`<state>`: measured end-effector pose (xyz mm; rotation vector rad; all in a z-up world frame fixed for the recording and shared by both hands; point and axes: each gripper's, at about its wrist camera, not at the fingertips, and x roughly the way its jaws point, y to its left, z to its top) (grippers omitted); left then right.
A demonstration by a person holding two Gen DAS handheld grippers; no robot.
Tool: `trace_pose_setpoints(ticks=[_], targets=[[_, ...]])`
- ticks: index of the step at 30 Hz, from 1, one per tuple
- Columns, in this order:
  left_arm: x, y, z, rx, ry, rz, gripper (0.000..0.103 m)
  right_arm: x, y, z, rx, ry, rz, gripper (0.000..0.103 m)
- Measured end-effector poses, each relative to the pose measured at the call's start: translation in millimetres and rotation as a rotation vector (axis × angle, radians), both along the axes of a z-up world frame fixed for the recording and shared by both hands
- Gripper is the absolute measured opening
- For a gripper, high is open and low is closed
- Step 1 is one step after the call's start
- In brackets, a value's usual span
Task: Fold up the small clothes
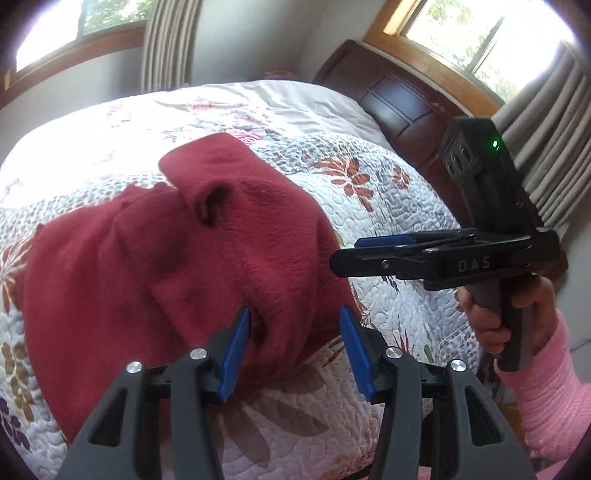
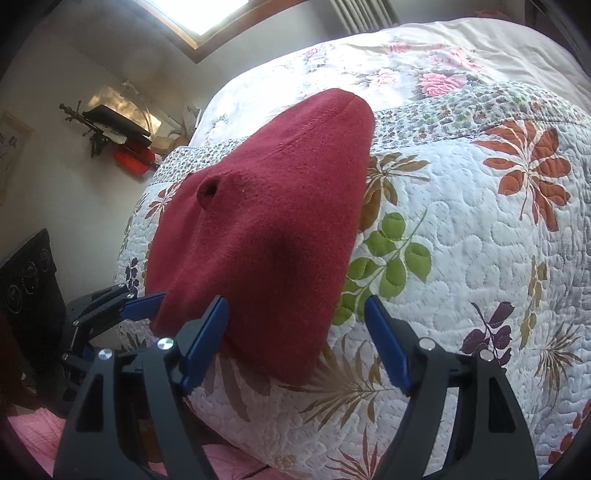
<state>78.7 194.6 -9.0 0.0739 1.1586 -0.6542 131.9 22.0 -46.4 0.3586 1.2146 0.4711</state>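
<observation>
The bed (image 1: 388,206) fills most of both my views, covered by a white quilted bedspread (image 2: 461,229) printed with leaves and flowers in rust, green, purple and pink. Behind it stands a dark wooden headboard (image 1: 391,96), with windows (image 1: 476,33) and striped grey curtains (image 1: 168,40) along the wall.

On the bedspread lies the dark red fleece garment (image 1: 207,251), bunched and partly folded over itself, with a small round tunnel of cloth showing near its middle. Its near edge reaches almost to the edge of the bed in front of me.

My left gripper (image 1: 295,350) is wide open, its blue pads spread apart at the garment's near edge; the left pad (image 1: 236,354) sits right against the red cloth, but nothing is clamped between the two. My right gripper (image 2: 295,343) is likewise spread wide, the garment's near corner lying between and just past its pads without being pinched. In the left wrist view the right gripper shows from the side at the garment's right edge, and there I cannot tell how far it is open.

My right hand (image 1: 517,314) grips that tool's handle, a pink sleeve (image 1: 550,391) at the wrist. A small green light (image 1: 494,144) glows on the black unit on top of it.
</observation>
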Motion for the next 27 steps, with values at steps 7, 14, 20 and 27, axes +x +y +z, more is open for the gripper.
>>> trace_pose_setpoints(ticks=[7,14,20,27], targets=[[22,22,-17,-0.191,0.192,0.076,0.009,-4,-23,-2,0.011,0.005,-0.058,0.076],[1,107,21,-0.397,0.142,0.219,0.008,-5,-26,2,0.039,-0.001,-0.050,0.076],[-32,154,-26,-0.343,0.216,0.312,0.008,1,-4,6,0.119,0.007,0.020,0.079],[-32,121,-61,-0.296,0.240,0.276,0.008,20,54,-16,0.009,0.054,0.085,0.080]])
